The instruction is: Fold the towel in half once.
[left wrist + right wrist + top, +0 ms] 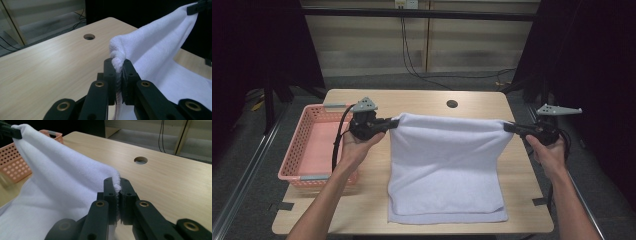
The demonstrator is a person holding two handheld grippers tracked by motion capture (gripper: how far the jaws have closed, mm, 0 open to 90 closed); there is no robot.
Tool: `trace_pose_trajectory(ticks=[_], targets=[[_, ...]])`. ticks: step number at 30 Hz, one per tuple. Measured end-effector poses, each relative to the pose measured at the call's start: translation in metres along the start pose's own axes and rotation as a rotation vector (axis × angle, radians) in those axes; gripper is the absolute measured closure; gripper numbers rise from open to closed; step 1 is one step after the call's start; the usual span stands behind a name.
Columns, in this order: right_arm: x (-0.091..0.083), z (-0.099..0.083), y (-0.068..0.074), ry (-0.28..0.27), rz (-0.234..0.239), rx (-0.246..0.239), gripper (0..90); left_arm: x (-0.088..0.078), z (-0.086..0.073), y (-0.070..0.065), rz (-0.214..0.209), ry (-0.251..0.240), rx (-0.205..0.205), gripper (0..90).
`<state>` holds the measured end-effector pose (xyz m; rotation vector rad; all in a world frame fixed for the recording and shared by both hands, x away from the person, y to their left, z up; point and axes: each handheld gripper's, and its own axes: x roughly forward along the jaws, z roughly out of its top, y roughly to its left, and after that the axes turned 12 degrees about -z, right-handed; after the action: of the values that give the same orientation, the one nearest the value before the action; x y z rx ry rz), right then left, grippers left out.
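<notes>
High view: fluffy white towel [447, 165], corners pinched by left gripper [393, 123] and right gripper [507, 127].

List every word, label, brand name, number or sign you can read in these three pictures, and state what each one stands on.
None: no readable text stands anywhere.
White towel: plain, no tag or print in view.
Pink basket: no label.
Wooden table: bare, with a round hole.
Left gripper and right gripper: black jaws, shut on the towel's corners, carry no marking.

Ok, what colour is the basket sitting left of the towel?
The basket is salmon pink with grey handles, clearest in the high view.
</notes>
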<state>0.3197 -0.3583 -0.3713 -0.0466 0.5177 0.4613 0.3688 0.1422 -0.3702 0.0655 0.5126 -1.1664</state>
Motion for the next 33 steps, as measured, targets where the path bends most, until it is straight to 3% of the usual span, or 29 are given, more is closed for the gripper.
trace_pose_trajectory(ticks=[1,2,3,6,8,9,13,14,15,16,17,18,20,22,23,26,27,29,33], targets=[[-0.008,-0.006,0.006,0.010,0.014,-0.011,85.9,-0.005,-0.006,-0.010,-0.007,0.002,0.005,84.6],[-0.008,-0.006,0.006,0.010,0.014,-0.011,85.9,-0.005,-0.006,-0.010,-0.007,0.002,0.005,84.6],[-0.015,-0.012,0.011,0.016,0.028,-0.030,85.8,-0.010,-0.013,-0.021,-0.017,0.008,0.020,84.6],[-0.022,-0.019,0.016,0.019,0.043,-0.034,85.8,-0.014,-0.020,-0.031,-0.025,0.028,0.029,84.5],[-0.031,-0.030,0.026,0.027,0.064,-0.054,85.7,-0.021,-0.034,-0.046,-0.035,0.026,0.030,84.4],[-0.031,-0.030,0.026,0.027,0.064,-0.054,85.7,-0.021,-0.034,-0.046,-0.035,0.026,0.030,84.4],[-0.046,-0.055,0.045,0.059,0.096,-0.083,85.5,-0.026,-0.067,-0.064,-0.022,0.063,0.007,84.3],[-0.046,-0.055,0.045,0.059,0.096,-0.083,85.5,-0.026,-0.067,-0.064,-0.022,0.063,0.007,84.3],[-0.050,-0.067,0.052,0.067,0.107,-0.081,85.5,-0.026,-0.079,-0.068,-0.040,0.062,-0.021,84.2],[-0.050,-0.067,0.052,0.067,0.107,-0.081,85.5,-0.026,-0.079,-0.068,-0.040,0.062,-0.021,84.0],[-0.052,-0.082,0.056,0.079,0.118,-0.069,85.1,-0.025,-0.093,-0.073,-0.050,0.080,-0.018,83.9],[-0.052,-0.082,0.056,0.079,0.118,-0.069,85.1,-0.025,-0.093,-0.073,-0.050,0.080,-0.018,83.8],[-0.052,-0.106,0.063,0.122,0.121,-0.070,84.4,-0.023,-0.116,-0.077,-0.075,0.112,-0.045,83.7],[-0.050,-0.123,0.067,0.151,0.133,-0.059,83.9,-0.022,-0.122,-0.077,-0.071,0.137,-0.046,83.6],[-0.048,-0.131,0.069,0.174,0.140,-0.063,83.3,-0.019,-0.132,-0.077,-0.091,0.161,-0.085,83.6],[-0.048,-0.143,0.072,0.210,0.148,-0.074,80.3,-0.016,-0.139,-0.081,-0.109,0.189,-0.096,82.9],[-0.051,-0.150,0.073,0.239,0.155,-0.085,78.4,-0.016,-0.142,-0.084,-0.116,0.206,-0.074,81.8],[-0.055,-0.155,0.072,0.261,0.167,-0.090,76.2,-0.017,-0.147,-0.087,-0.133,0.227,-0.081,80.7],[-0.066,-0.158,0.072,0.255,0.185,-0.088,71.0,-0.027,-0.154,-0.094,-0.190,0.256,-0.070,76.0]])
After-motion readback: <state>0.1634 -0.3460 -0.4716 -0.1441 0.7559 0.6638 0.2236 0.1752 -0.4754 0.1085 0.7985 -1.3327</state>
